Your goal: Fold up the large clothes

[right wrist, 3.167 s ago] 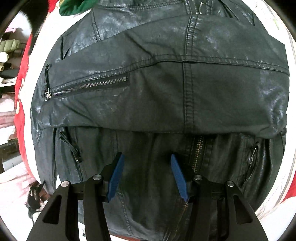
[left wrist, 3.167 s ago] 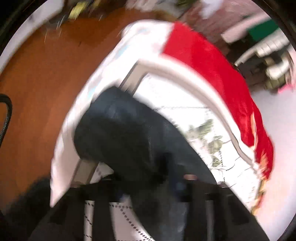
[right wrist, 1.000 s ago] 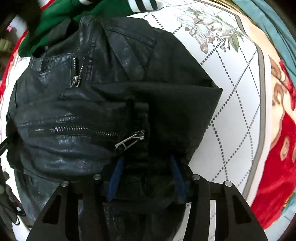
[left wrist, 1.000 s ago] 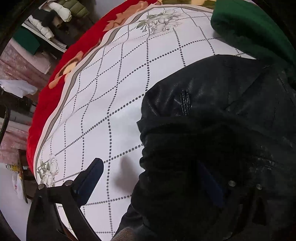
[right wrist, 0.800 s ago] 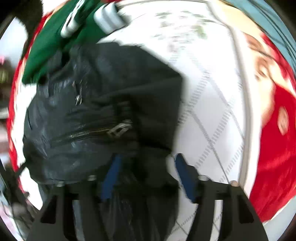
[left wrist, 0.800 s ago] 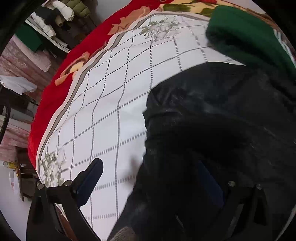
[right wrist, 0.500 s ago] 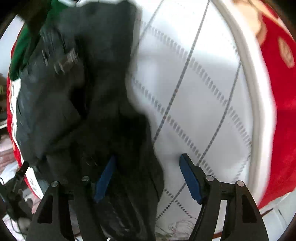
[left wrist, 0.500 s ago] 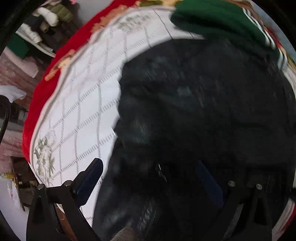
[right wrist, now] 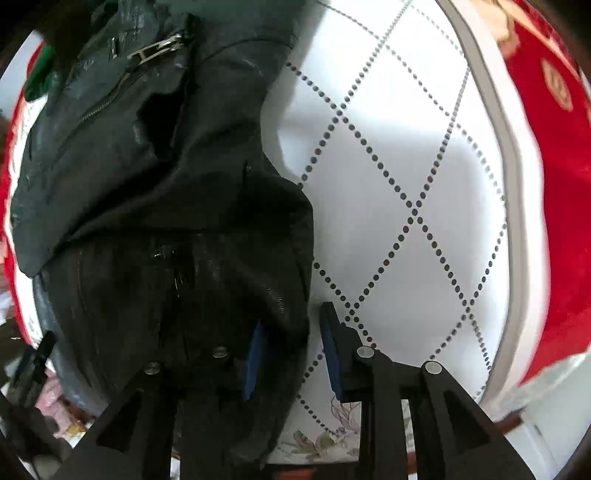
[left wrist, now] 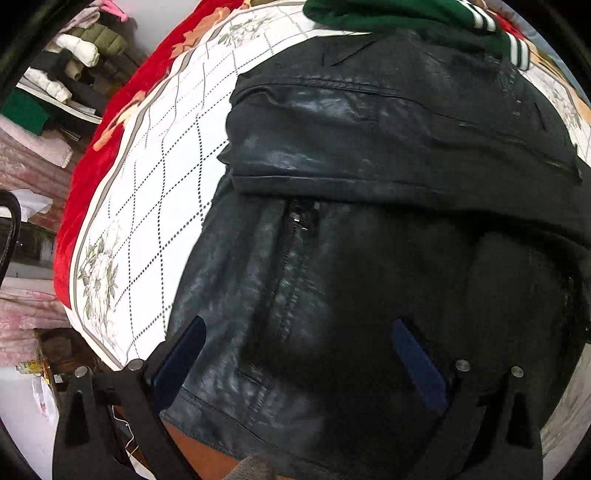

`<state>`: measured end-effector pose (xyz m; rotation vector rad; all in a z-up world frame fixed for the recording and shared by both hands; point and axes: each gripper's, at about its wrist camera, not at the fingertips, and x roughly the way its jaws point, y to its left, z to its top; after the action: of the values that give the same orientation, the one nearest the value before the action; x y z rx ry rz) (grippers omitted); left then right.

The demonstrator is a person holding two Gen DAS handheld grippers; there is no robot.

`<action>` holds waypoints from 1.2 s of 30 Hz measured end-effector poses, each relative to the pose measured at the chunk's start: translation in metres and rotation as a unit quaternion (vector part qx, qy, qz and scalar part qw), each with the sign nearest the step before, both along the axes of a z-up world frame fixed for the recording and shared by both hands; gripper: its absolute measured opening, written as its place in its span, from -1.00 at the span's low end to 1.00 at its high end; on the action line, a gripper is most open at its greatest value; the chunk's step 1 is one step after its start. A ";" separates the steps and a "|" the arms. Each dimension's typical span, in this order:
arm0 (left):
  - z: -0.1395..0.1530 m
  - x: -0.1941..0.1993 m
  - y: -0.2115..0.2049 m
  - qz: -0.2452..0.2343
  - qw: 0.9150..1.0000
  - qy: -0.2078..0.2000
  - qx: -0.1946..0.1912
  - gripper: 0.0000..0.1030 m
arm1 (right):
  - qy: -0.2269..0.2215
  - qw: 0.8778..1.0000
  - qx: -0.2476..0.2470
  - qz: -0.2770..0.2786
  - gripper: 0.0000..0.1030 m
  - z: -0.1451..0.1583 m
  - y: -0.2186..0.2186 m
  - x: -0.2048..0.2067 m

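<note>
A black leather jacket (left wrist: 369, 155) lies partly folded on a white quilted blanket (left wrist: 155, 177), its near hem hanging over the edge. My left gripper (left wrist: 295, 354) is wide open just above the jacket's lower part, holding nothing. In the right wrist view the jacket (right wrist: 155, 192) fills the left half, zip and metal buckle at the top. My right gripper (right wrist: 291, 354) has its jaws narrowly apart around the jacket's right edge fold; whether they pinch it is unclear.
A green garment with white stripes (left wrist: 406, 14) lies beyond the jacket. The blanket has a red floral border (right wrist: 554, 184) and dotted diamond lines (right wrist: 406, 184). Folded clothes fill shelves (left wrist: 66, 74) at the far left. Wooden floor (left wrist: 207, 454) shows below the near edge.
Both grippers swung over the jacket: the left one now faces its lower front panel. The right one moved to the jacket's right edge and its jaws narrowed around the fold.
</note>
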<state>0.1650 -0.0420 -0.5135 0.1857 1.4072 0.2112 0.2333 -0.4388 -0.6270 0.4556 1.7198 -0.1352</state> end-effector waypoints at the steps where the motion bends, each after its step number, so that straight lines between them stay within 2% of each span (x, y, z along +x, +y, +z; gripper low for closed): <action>1: 0.003 -0.004 -0.011 -0.003 1.000 -0.008 0.009 1.00 | 0.003 1.000 -0.004 0.026 -0.39 0.003 0.003 0.003; 2: 0.006 -0.007 -0.020 -0.005 1.000 -0.013 0.018 1.00 | 0.004 0.999 -0.007 0.044 -0.26 0.006 0.004 0.003; 4: 0.009 -0.017 -0.046 -0.010 0.999 -0.020 0.042 1.00 | 0.005 0.996 -0.015 0.082 -0.13 0.015 0.009 0.014; 6: 0.012 -0.026 -0.071 -0.015 0.998 -0.020 0.057 1.00 | -0.011 0.994 -0.002 0.110 -0.05 0.030 -0.004 0.015; 8: 0.018 -0.041 -0.108 -0.026 0.996 -0.024 0.085 1.00 | -0.025 0.990 -0.006 0.141 0.46 0.044 -0.024 0.013; 10: 0.020 -0.061 -0.151 -0.050 0.990 -0.025 0.127 1.00 | -0.043 0.984 -0.016 0.173 0.48 0.060 -0.048 0.013; 13: 0.014 -0.087 -0.209 -0.082 0.984 -0.016 0.160 1.00 | -0.057 0.978 -0.033 0.196 0.48 0.072 -0.087 0.011; 15: 0.005 -0.101 -0.241 -0.109 0.978 -0.010 0.176 1.00 | -0.058 0.979 -0.036 0.192 0.48 0.073 -0.114 0.009; 16: -0.005 -0.110 -0.264 -0.130 0.973 -0.006 0.193 1.00 | -0.055 0.981 -0.035 0.185 0.48 0.072 -0.131 0.007; 19: -0.036 -0.120 -0.296 -0.165 0.960 0.014 0.225 1.00 | -0.039 0.985 -0.038 0.165 0.48 0.061 -0.165 0.009; 21: -0.055 -0.120 -0.306 -0.173 0.955 0.029 0.239 1.00 | -0.028 0.987 -0.032 0.154 0.48 0.051 -0.184 0.014; 24: -0.072 -0.114 -0.305 -0.173 0.952 0.038 0.249 1.00 | -0.020 0.989 -0.025 0.143 0.48 0.037 -0.201 0.009; 27: -0.073 -0.109 -0.302 -0.160 0.956 0.037 0.243 1.00 | -0.021 0.989 -0.023 0.145 0.48 0.028 -0.210 0.011; 29: -0.069 -0.110 -0.303 -0.160 0.954 0.033 0.252 1.00 | -0.025 0.989 -0.019 0.141 0.48 0.022 -0.220 0.017; 32: -0.064 -0.113 -0.302 -0.165 0.940 0.017 0.298 1.00 | -0.034 0.990 -0.010 0.137 0.48 0.016 -0.221 0.037; 33: -0.064 -0.114 -0.301 -0.163 0.937 0.013 0.308 1.00 | -0.037 0.990 -0.007 0.136 0.48 0.014 -0.213 0.054; 36: -0.065 -0.115 -0.294 -0.152 0.933 0.008 0.326 1.00 | -0.045 0.990 0.002 0.133 0.48 0.013 -0.206 0.066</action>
<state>0.0503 -0.3358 -0.5784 0.9487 1.2615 0.4160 0.2991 -0.6447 -0.6144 0.2290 1.6745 0.0800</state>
